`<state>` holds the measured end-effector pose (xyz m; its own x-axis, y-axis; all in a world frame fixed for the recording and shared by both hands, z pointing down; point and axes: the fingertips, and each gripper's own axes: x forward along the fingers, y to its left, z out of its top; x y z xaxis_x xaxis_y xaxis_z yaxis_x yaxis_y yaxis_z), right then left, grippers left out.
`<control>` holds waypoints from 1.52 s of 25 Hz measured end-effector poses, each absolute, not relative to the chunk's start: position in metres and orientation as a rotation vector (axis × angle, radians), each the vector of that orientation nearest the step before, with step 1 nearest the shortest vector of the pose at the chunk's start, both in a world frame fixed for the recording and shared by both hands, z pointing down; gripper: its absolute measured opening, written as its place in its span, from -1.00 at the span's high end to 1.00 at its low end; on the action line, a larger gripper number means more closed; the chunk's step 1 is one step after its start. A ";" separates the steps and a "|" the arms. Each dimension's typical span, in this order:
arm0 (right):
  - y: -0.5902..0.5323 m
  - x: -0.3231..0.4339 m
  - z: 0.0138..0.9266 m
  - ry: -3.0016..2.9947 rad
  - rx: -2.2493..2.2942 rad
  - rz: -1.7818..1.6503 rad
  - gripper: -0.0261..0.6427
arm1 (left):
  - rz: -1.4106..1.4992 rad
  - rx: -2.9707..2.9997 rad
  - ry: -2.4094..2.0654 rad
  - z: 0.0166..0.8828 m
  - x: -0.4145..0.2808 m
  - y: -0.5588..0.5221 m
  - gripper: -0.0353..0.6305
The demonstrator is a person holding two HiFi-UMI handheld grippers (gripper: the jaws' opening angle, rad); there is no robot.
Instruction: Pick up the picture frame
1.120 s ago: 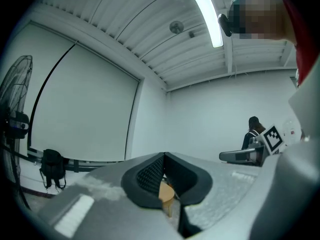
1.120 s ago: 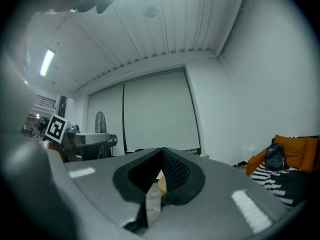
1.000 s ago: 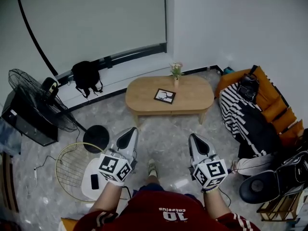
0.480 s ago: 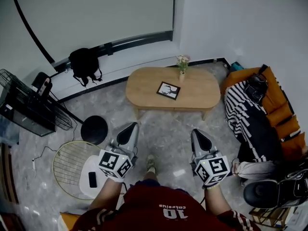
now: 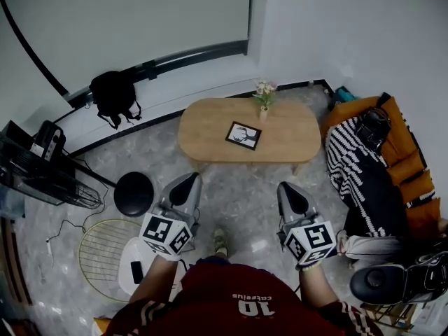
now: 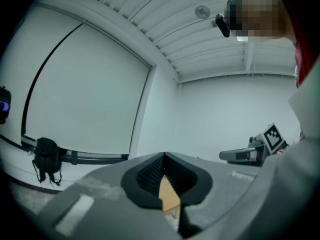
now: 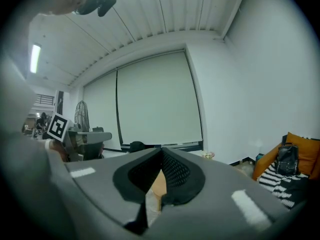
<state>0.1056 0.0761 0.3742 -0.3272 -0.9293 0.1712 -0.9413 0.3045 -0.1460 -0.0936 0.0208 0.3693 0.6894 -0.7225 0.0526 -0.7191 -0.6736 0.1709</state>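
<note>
Both the left tongs (image 5: pixel 184 190) and right tongs (image 5: pixel 290 194) are closed and empty, well apart from the picture frame (image 5: pixel 243 135). Reaching in, they may knock the flower vase (image 5: pixel 264 108) near it.

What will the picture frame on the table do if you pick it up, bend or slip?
It probably stays stiff: the picture frame looks like a flat square with straight edges. Lying flat on the smooth table, it may slide when nudged and be hard to get under. It might hold glass, but that is too small to tell.
</note>
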 end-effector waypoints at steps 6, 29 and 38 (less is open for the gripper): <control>0.032 0.090 0.368 -2.488 1.798 0.342 0.95 | -0.023 2.740 -1.135 0.367 -0.104 -0.027 0.89; -0.044 0.083 0.383 -2.334 1.908 0.319 0.94 | -0.012 2.772 -0.883 0.402 -0.092 -0.132 0.89; -0.072 0.100 0.396 -2.357 1.883 0.326 0.94 | -0.006 2.769 -0.899 0.412 -0.072 -0.160 0.89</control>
<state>0.0996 -0.0716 0.3962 -0.2263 -0.9499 0.2155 -0.9728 0.2090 -0.1001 -0.0724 -0.1596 0.4117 0.8119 -0.5800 0.0667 -0.5790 -0.7854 0.2187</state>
